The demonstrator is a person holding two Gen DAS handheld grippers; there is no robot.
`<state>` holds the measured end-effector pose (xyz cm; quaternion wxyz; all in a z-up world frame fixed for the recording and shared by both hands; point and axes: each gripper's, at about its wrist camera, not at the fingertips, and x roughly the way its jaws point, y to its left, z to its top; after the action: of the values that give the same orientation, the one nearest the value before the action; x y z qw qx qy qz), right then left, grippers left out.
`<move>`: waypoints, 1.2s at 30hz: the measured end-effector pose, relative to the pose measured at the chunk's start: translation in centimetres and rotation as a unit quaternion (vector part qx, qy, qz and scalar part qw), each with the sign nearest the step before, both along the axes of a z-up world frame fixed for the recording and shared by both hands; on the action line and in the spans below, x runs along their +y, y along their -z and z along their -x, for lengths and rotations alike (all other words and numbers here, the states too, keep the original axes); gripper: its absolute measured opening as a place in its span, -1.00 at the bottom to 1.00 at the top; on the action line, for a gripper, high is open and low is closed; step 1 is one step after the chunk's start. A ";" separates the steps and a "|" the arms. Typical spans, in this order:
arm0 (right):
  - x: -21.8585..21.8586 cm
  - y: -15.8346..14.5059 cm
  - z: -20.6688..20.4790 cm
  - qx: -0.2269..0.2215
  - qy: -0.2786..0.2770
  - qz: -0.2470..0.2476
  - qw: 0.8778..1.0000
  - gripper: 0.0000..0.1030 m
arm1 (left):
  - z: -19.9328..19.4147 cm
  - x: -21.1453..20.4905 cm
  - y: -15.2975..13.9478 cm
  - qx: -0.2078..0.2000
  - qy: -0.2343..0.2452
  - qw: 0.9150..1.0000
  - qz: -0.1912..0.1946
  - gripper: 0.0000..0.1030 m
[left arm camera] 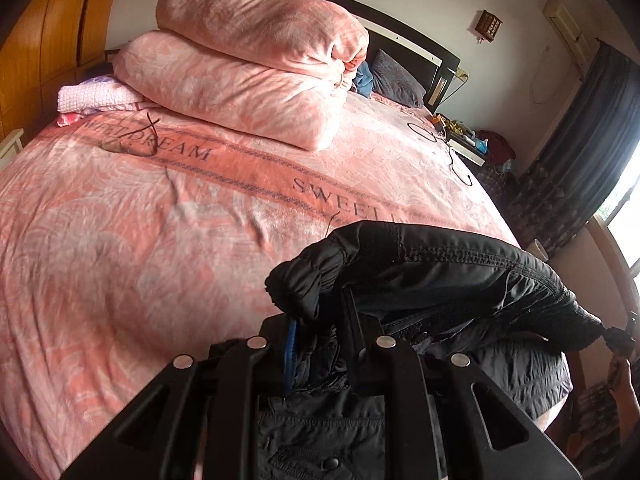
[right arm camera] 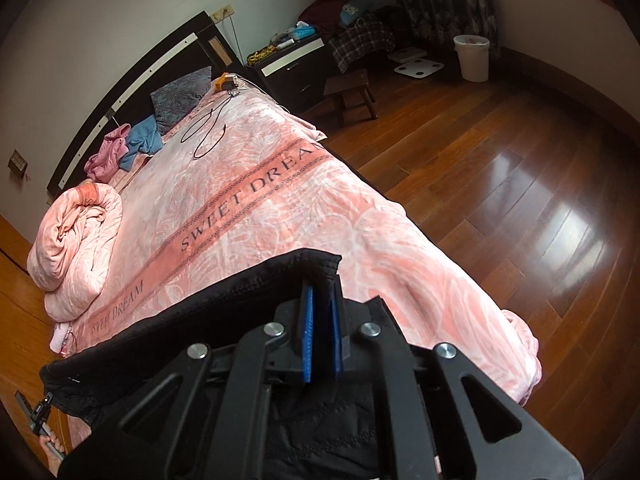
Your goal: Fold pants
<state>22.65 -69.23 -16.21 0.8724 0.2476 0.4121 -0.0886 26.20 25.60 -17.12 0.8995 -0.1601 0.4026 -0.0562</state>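
The black pants [left arm camera: 440, 264] hang stretched above the near end of the bed [left arm camera: 140, 240], one edge pinched tight in the left hand-held gripper [left arm camera: 316, 320], the other clamped between the blue pads [right arm camera: 308, 332] of the right hand-held gripper [right arm camera: 322, 320]. By the curtain a white bin [right arm camera: 472, 58] holds something pale (too small to tell what). Folded pink quilts [left arm camera: 256, 68] are stacked toward the headboard, beside a black cable [right arm camera: 206, 134] looped on the cover.
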 end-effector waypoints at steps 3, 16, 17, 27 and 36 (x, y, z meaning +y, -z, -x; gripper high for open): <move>0.0 1.0 2.9 -0.004 0.016 -0.007 1.000 -0.85 | 2.0 0.3 1.6 0.013 0.003 1.000 0.000 -0.60; 2.0 8.6 12.0 0.080 0.034 0.002 0.996 -0.08 | 7.6 0.1 10.1 0.160 -0.013 0.979 -0.125 0.06; 2.0 8.7 12.6 0.083 0.036 -0.003 0.996 0.06 | 7.9 0.8 10.7 0.178 -0.037 0.972 -0.149 0.11; 0.9 9.3 16.4 0.031 0.077 -0.206 0.975 0.32 | 14.0 5.6 7.3 0.120 -0.143 0.982 0.006 0.71; 0.9 12.9 13.3 0.028 0.125 -0.284 0.950 0.37 | 10.0 1.7 10.7 0.184 -0.124 0.973 0.069 0.60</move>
<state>9.36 -68.28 -29.10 0.7360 0.5324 0.4098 -0.0828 16.19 27.34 -27.80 0.7968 -0.2781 0.5332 0.0582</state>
